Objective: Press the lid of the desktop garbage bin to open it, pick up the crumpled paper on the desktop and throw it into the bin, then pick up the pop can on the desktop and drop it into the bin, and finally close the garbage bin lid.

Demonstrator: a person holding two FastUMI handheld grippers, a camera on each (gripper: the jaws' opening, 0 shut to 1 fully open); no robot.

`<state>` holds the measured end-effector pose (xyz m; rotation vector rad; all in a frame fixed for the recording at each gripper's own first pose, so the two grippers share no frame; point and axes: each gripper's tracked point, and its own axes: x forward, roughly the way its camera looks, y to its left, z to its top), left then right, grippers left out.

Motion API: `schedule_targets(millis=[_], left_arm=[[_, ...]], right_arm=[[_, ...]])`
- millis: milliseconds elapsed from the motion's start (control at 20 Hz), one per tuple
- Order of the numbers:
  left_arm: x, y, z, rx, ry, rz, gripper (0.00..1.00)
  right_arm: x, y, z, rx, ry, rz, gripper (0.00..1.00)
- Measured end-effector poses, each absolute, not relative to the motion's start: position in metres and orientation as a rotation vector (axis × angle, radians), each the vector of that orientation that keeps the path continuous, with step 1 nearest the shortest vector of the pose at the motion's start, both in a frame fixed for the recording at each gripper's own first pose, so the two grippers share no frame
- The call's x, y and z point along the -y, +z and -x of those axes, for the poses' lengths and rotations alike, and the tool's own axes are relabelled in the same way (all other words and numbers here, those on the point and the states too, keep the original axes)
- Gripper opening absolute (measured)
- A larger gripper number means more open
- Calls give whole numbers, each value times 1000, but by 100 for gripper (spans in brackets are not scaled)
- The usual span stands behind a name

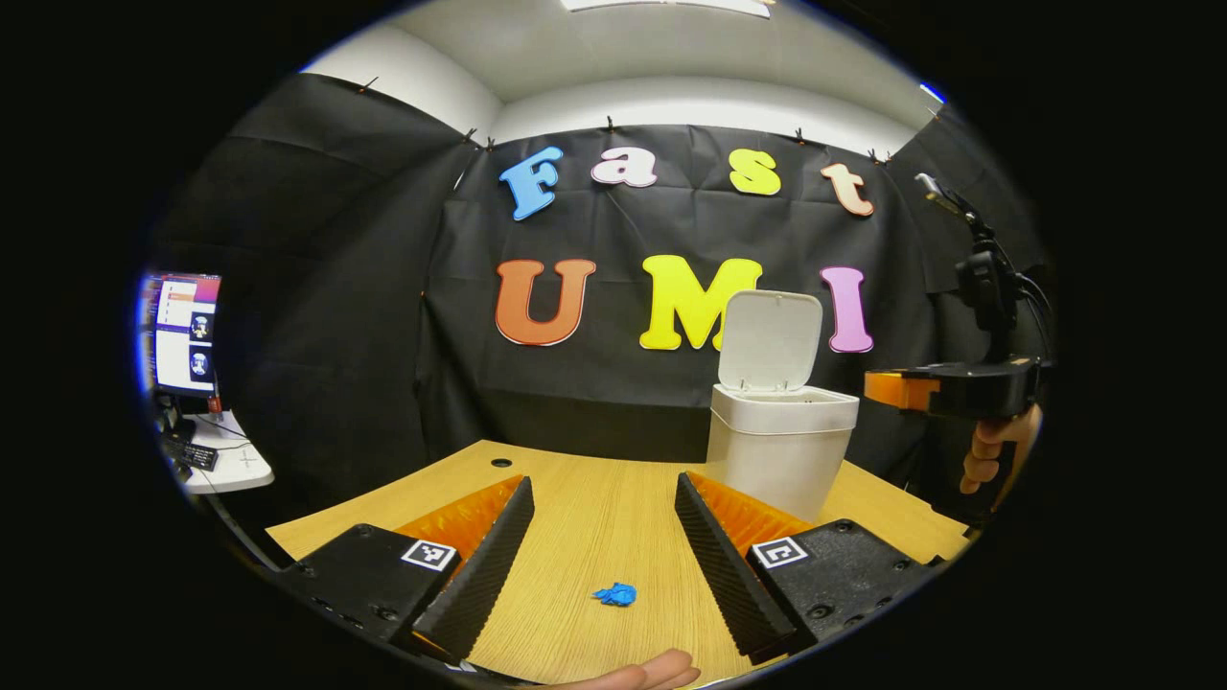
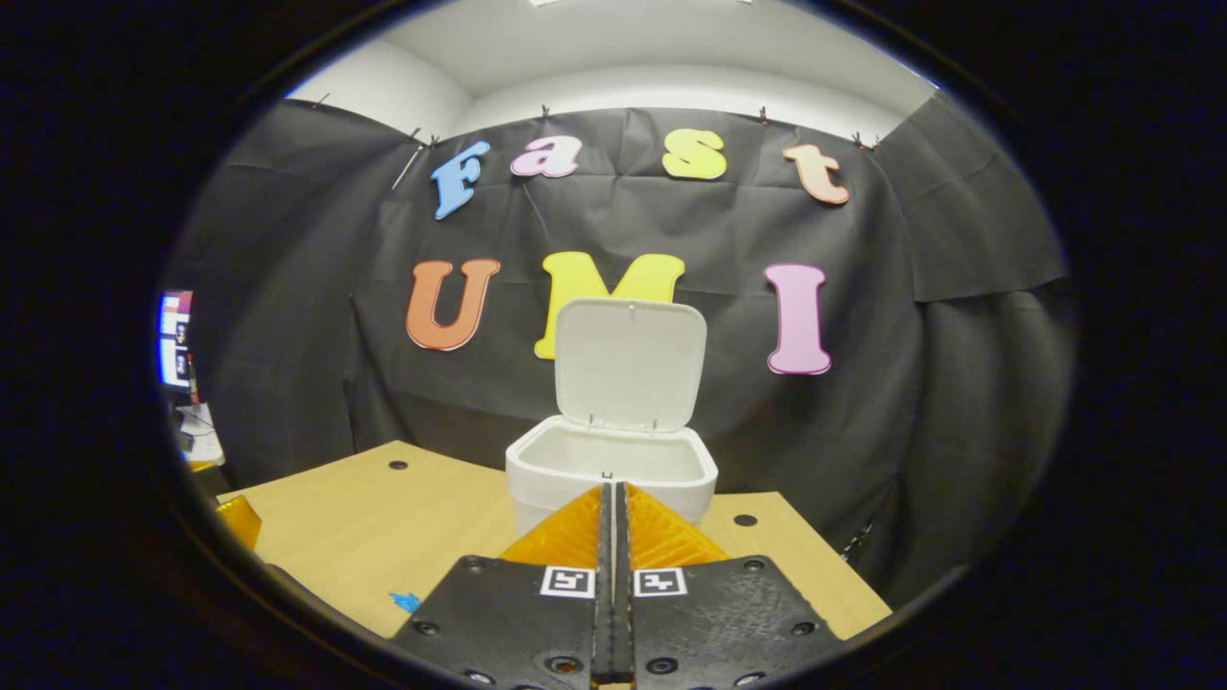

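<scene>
Between the spread left gripper [image 1: 604, 517] lies crumpled paper [image 1: 615, 594]; right gripper [image 2: 614, 517] pressed together.

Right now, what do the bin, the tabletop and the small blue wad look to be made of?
The bin and its raised lid look like white moulded plastic: smooth, matte, with rounded corners. The tabletop looks like pale wood or a wood-grain laminate, since fine parallel lines show; which one is unclear. The blue wad looks like crumpled paper, irregular with creased folds, though it is small.
</scene>
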<state>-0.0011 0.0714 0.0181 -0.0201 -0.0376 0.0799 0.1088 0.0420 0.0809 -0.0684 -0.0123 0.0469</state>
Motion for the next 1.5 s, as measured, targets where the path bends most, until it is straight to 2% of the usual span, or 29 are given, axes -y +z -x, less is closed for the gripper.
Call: schedule_targets(millis=[350,400,450,500,550,600,750,800,850,900,950,1000,1150,1250,1500], left_arm=[[-81,7,-14,7,79,61,96],[-80,4,-19,-2,71,77,96],[-77,-2,-23,-14,63,96,96],[-74,-9,-29,-38,51,112,98],[-70,-16,-33,-61,38,113,98],[-70,-23,-37,-78,38,105,98],[-77,-41,-45,-115,72,54,98],[-75,-53,-48,-140,79,42,98],[-74,-64,-50,-166,79,40,98],[-72,-76,-54,-196,73,40,98],[-69,-89,-58,-231,68,39,98],[-67,-104,-64,-267,63,36,98],[-57,-143,-76,-368,47,27,98],[-61,-165,-80,-437,36,21,98],[-65,-200,-91,-545,10,56,98]], right_arm=[[-30,45,-78,-10,98,3,0],[-25,42,-70,0,93,-18,3],[-18,38,-64,11,75,-27,20],[-10,33,-58,22,57,-29,23],[-7,30,-52,36,59,-26,36],[-8,28,-47,50,76,-24,36],[-5,26,-33,95,108,-19,68],[-4,25,-29,114,117,-27,70],[-4,24,-26,120,123,-37,84],[-5,19,-24,128,126,-37,93],[-5,17,-23,137,126,-25,97],[-5,11,-22,142,122,-17,94],[-15,-12,-25,119,148,-4,96],[-30,-27,-27,78,181,22,94],[-48,-42,-26,44,207,50,98]])
